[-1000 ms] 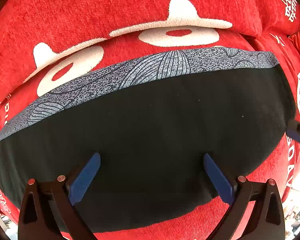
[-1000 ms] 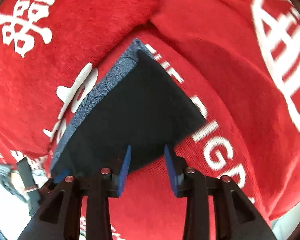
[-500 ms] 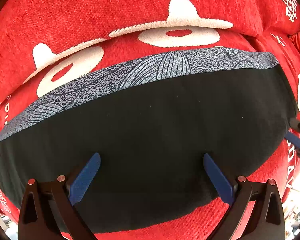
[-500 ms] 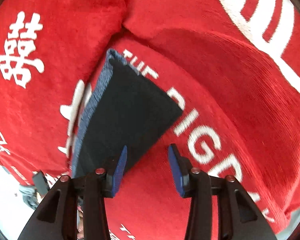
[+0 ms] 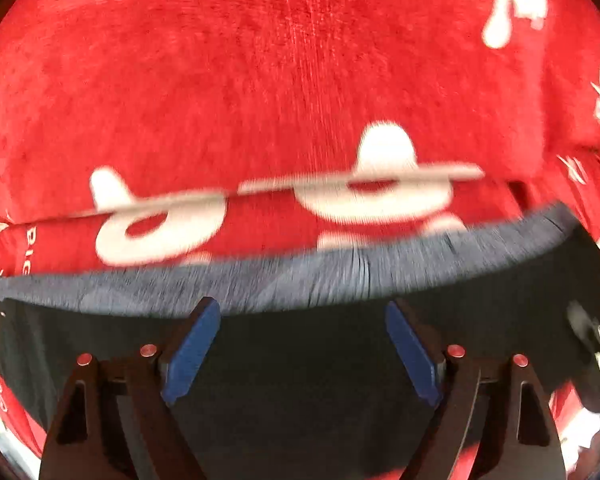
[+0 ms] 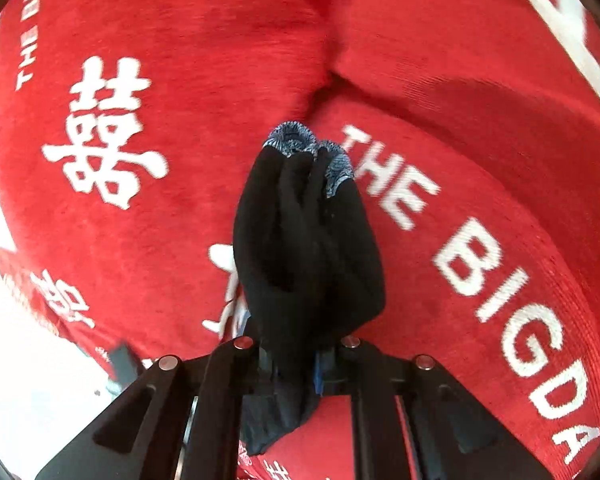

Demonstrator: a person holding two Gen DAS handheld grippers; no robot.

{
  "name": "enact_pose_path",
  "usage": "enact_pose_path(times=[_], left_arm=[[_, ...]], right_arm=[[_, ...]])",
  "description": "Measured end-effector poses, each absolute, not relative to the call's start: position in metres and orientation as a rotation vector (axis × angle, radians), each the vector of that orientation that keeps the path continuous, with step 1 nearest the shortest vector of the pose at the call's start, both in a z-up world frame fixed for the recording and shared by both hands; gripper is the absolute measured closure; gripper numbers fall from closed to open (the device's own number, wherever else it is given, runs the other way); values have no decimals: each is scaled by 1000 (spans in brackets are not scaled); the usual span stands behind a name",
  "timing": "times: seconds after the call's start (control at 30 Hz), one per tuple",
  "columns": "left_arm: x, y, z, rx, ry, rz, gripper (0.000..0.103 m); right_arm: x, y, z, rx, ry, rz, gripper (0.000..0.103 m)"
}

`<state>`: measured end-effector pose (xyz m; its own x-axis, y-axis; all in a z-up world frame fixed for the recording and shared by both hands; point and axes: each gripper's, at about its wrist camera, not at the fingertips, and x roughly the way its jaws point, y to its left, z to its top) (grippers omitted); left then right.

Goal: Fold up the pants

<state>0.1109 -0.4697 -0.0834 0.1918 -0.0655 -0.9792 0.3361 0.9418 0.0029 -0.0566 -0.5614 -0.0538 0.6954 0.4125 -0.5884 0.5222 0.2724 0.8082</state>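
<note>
On red plush cover with white lettering (image 6: 440,92), black pants with blue patterned band (image 6: 308,240): right tongs (image 6: 296,364) now closing, bunched end pinched; left tongs (image 5: 300,344) closing, nothing gripped. Fold starting.

Left gripper (image 5: 302,346) over the black pants (image 5: 300,380)

Its blue pads (image 5: 190,354) are closing with nothing pinched between them; the pants' grey patterned band (image 5: 340,276) runs from nine to two o'clock, with the red printed cover (image 5: 260,80) toward twelve.

Black pants (image 6: 308,240) carry a blue-grey patterned band (image 5: 340,272) along the far edge; the red cover (image 6: 220,40) bears white lettering; gripper pads (image 5: 192,352) are blue.
</note>
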Motion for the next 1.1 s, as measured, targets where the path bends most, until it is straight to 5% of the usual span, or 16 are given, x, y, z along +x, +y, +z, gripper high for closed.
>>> enact_pose_path(times=[0.13, 0.4, 0.63, 0.93, 1.1], left_arm=[[109, -498, -118, 348, 1340, -270, 8], [81, -464, -74, 298, 1310, -315, 8], [58, -464, -102, 323, 1398, -388, 8], [97, -335, -51, 195, 1324, -313, 8], [88, -230, -52, 183, 1342, -178, 8]], right_arm=[[-49, -555, -38, 1309, 854, -43, 90], [-27, -532, 4, 1094, 887, -18, 90], [-5, -490, 28, 888, 967, 1, 90], [33, -377, 72, 330, 1057, -15, 89], [58, -291, 35, 136, 1136, 2, 84]])
